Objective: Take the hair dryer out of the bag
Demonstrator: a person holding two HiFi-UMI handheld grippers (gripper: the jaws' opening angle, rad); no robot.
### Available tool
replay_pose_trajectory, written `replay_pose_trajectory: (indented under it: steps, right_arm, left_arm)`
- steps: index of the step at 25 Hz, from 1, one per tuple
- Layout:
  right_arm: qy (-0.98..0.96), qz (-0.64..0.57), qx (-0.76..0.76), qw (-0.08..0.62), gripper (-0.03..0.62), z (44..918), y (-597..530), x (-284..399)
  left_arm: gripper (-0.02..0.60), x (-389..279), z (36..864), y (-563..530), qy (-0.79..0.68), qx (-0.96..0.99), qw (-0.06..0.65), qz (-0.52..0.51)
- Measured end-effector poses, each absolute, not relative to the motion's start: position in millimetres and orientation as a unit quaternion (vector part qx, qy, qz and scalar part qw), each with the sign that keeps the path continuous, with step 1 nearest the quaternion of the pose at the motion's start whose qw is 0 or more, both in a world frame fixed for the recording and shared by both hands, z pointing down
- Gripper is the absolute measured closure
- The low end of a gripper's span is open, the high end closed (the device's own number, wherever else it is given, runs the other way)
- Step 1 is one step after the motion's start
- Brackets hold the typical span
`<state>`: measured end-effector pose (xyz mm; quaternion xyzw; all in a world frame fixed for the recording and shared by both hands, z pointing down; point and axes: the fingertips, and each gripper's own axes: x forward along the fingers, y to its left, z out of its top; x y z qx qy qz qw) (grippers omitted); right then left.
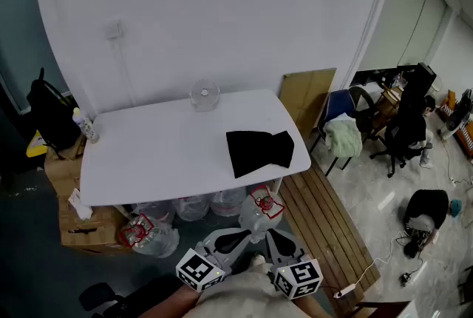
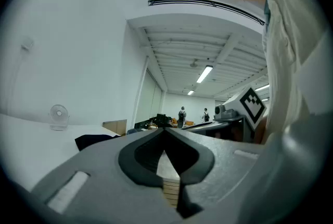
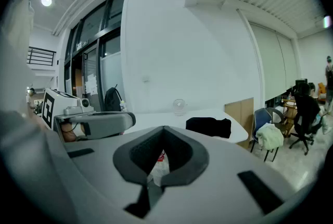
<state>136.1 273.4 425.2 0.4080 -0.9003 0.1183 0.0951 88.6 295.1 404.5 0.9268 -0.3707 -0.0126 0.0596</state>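
A black bag lies flat on the right part of the white table; no hair dryer shows outside it. Both grippers hang close to my body, in front of the table's near edge and well short of the bag. My left gripper is shut with nothing in it, its tips meeting at the left gripper's nose. My right gripper is shut and empty too, and its nose points towards the table. The bag sits ahead in the right gripper view and low at the left as the bag in the left gripper view.
A small clear fan stands at the table's back edge. Large water bottles sit under the table, cardboard boxes and a black backpack at left. A wooden slatted bench and office chairs are at right.
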Motion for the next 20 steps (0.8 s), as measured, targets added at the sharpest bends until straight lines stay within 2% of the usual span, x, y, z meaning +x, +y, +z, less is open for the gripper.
replay_pose_trajectory:
  steps: [14, 20]
  right_arm:
    - [-0.899, 0.13, 0.407, 0.093, 0.579, 432, 233, 149]
    - [-0.907, 0.154, 0.387, 0.059, 0.576, 431, 206, 155]
  left_arm:
    - [0.571, 102, 413, 254, -0.369, 0.926, 0.074, -0.008]
    - [0.571, 114, 416, 226, -0.369, 0.926, 0.079, -0.006]
